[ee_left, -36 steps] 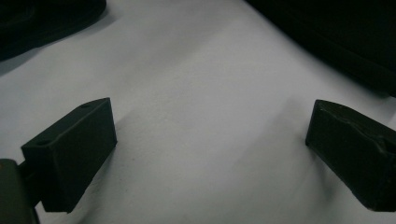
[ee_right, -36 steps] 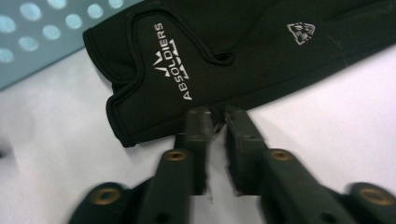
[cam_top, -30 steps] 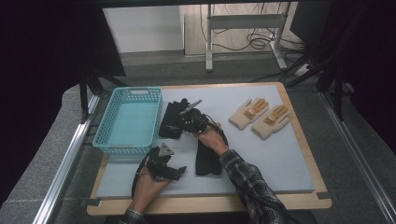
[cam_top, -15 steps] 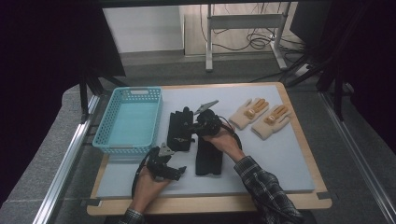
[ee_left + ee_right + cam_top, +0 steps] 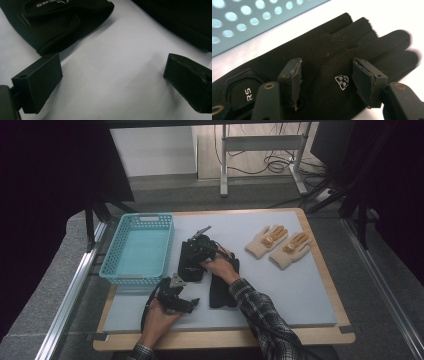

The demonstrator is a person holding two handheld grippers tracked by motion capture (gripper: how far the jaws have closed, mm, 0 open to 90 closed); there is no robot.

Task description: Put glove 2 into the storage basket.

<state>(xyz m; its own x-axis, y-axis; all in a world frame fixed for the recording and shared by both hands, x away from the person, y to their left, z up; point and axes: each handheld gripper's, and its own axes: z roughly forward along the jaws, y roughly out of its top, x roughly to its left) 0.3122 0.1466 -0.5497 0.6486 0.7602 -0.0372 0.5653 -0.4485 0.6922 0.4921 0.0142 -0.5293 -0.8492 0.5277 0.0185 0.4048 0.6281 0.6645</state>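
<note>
From above, the right hand-held gripper (image 5: 200,251) hangs over a black glove (image 5: 191,262) lying on the worktop (image 5: 300,285) beside the blue basket (image 5: 137,247), long axis running away from the person.

Left gripper view: left hand-held gripper (image 5: 112,82) wide open, empty.

Right gripper view: jaws apart, straddling the palm; fingers point up-right. I reckon closing could pinch only the top layer and it slips.

1. The blue basket (image 5: 138,247) blocks the left side of the grey mat (image 5: 300,290).
2. Two black gloves (image 5: 192,262) lie in the middle, just beside the basket.
3. Two tan gloves (image 5: 279,244) sit far right.
4. The mat's near right part is bare.
</note>
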